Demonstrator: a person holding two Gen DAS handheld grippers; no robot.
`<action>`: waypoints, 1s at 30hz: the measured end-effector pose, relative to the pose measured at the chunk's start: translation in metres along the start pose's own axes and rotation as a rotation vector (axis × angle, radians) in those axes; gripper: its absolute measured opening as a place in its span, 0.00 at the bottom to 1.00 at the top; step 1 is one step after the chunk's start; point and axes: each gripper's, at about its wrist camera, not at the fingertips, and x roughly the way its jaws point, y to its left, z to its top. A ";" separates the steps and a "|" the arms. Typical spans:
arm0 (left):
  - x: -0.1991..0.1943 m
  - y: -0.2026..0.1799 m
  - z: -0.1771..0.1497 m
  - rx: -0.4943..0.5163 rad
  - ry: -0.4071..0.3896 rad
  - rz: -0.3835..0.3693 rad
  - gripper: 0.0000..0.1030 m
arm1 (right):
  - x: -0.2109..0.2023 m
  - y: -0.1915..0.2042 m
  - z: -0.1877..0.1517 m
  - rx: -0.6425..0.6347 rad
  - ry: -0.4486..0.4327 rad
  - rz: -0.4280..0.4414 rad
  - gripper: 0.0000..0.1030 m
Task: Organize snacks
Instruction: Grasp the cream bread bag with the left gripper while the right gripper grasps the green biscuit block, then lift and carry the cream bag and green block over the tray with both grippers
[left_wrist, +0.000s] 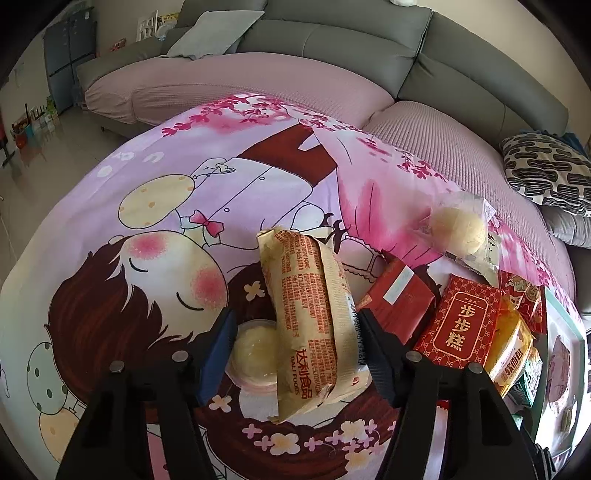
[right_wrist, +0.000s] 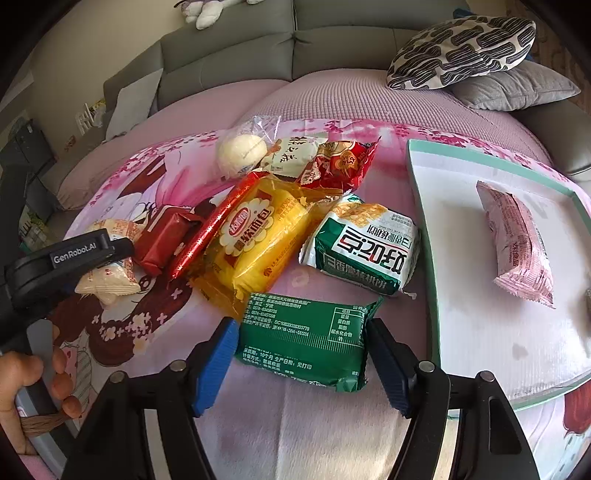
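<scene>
In the left wrist view a beige snack pack (left_wrist: 310, 325) lies partly over a clear jelly cup (left_wrist: 251, 350) on the cartoon-print cloth (left_wrist: 147, 229). Both sit between the jaws of my left gripper (left_wrist: 295, 350). Its left pad rests against the cup and its right pad against the pack's crimped edge. In the right wrist view my right gripper (right_wrist: 301, 354) is shut on a dark green snack pack (right_wrist: 303, 339), one pad against each side of it. A white tray with a teal rim (right_wrist: 421, 206) at the right holds a pink snack pack (right_wrist: 517, 240).
Ahead of the right gripper lie several loose snacks: a yellow bread pack (right_wrist: 255, 240), a green-and-white pack (right_wrist: 365, 247), red wrappers (right_wrist: 340, 166) and a bagged round bun (right_wrist: 242, 153). A red box (left_wrist: 458, 325) lies right of the left gripper. Behind stands a grey sofa (left_wrist: 332, 40) with cushions.
</scene>
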 end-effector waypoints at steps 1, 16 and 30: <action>-0.002 0.001 0.000 -0.007 -0.002 -0.011 0.63 | 0.000 0.000 0.000 0.001 0.000 0.001 0.71; -0.015 0.002 0.004 -0.023 -0.033 -0.070 0.38 | -0.007 -0.009 0.002 0.025 -0.017 0.019 0.54; -0.027 -0.013 0.000 0.015 -0.034 -0.125 0.32 | -0.003 -0.003 -0.001 0.012 -0.010 0.024 0.68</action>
